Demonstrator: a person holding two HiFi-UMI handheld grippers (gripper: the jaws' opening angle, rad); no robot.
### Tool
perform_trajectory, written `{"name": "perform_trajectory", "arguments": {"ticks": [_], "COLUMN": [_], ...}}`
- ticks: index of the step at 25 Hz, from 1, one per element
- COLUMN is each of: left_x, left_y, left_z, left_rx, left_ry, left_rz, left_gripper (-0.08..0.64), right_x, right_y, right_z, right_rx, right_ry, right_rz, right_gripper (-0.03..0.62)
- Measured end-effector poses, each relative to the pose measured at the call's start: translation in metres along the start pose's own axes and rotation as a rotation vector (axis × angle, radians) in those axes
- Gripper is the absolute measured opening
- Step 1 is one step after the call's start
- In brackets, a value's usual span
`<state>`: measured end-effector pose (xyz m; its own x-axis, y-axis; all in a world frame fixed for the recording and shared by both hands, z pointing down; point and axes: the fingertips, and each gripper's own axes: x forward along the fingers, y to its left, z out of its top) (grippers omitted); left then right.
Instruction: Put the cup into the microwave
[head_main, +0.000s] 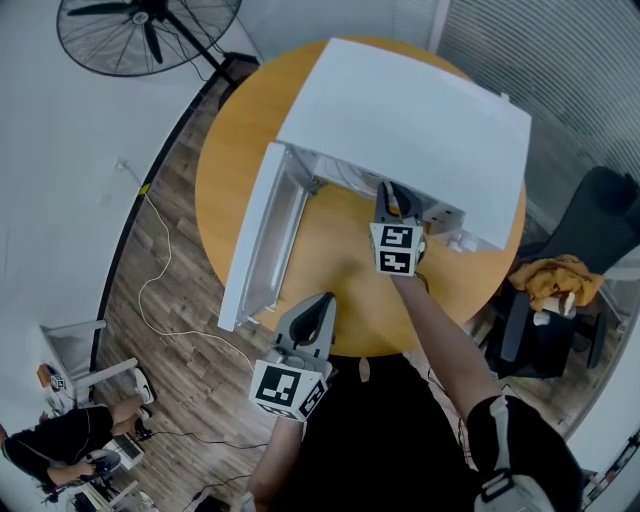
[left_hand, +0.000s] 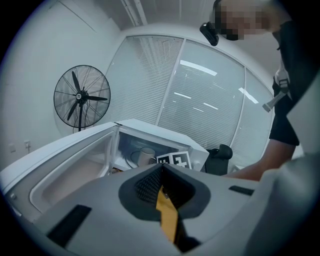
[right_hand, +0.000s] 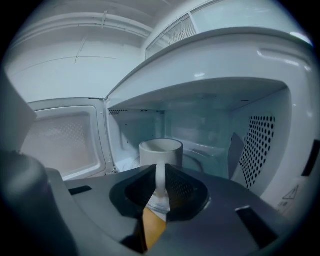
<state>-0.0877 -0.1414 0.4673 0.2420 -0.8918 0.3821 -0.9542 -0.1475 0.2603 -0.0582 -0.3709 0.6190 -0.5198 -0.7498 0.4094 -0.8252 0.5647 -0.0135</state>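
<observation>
The white microwave (head_main: 410, 120) stands on the round wooden table (head_main: 340, 250), its door (head_main: 258, 240) swung open to the left. My right gripper (head_main: 390, 192) reaches into the opening and is shut on the handle of a white cup (right_hand: 161, 150). The cup stands upright just inside the cavity (right_hand: 210, 125), ahead of the right gripper (right_hand: 160, 169). In the left gripper view the cup (left_hand: 147, 155) shows inside the microwave (left_hand: 165, 137), beside the right gripper's marker cube (left_hand: 175, 161). My left gripper (head_main: 322, 305) hangs at the table's near edge, shut and empty, as the left gripper (left_hand: 161, 169) view also shows.
A floor fan (head_main: 150, 30) stands at the far left. A black chair (head_main: 590, 250) with an orange cloth (head_main: 555, 275) is right of the table. A white cable (head_main: 160, 270) trails over the wood floor. A person (head_main: 60, 445) sits at the lower left.
</observation>
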Motion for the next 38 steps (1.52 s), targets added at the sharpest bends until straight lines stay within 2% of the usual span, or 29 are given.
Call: {"name": "perform_trajectory", "arguments": {"ticks": [5, 18, 31, 35, 38], "left_x": [0.000, -0.003, -0.007, -0.007, -0.007], "left_y": [0.000, 0.000, -0.003, -0.004, -0.005], "left_z": [-0.001, -0.001, 0.000, 0.002, 0.001], "left_rx": [-0.001, -0.001, 0.003, 0.004, 0.009], "left_ry": [0.005, 0.010, 0.006, 0.002, 0.002], "left_rz": [-0.002, 0.008, 0.025, 0.031, 0.034], "left_gripper": [-0.003, -0.003, -0.003, -0.003, -0.003], "right_x": [0.013, 0.035, 0.045, 0.044, 0.042], "right_y": [-0.003, -0.011, -0.014, -0.011, -0.009], "right_z": [0.004, 0.005, 0.011, 0.003, -0.001], "right_rx": [-0.024, -0.010, -0.063, -0.065, -0.072], "right_ry": [-0.011, -0.027, -0.045, -0.015, -0.009], "right_rz": [-0.009, -0.088, -0.088, -0.078, -0.069], "right_gripper": [0.046, 0.044, 0.054, 0.119, 0.135]}}
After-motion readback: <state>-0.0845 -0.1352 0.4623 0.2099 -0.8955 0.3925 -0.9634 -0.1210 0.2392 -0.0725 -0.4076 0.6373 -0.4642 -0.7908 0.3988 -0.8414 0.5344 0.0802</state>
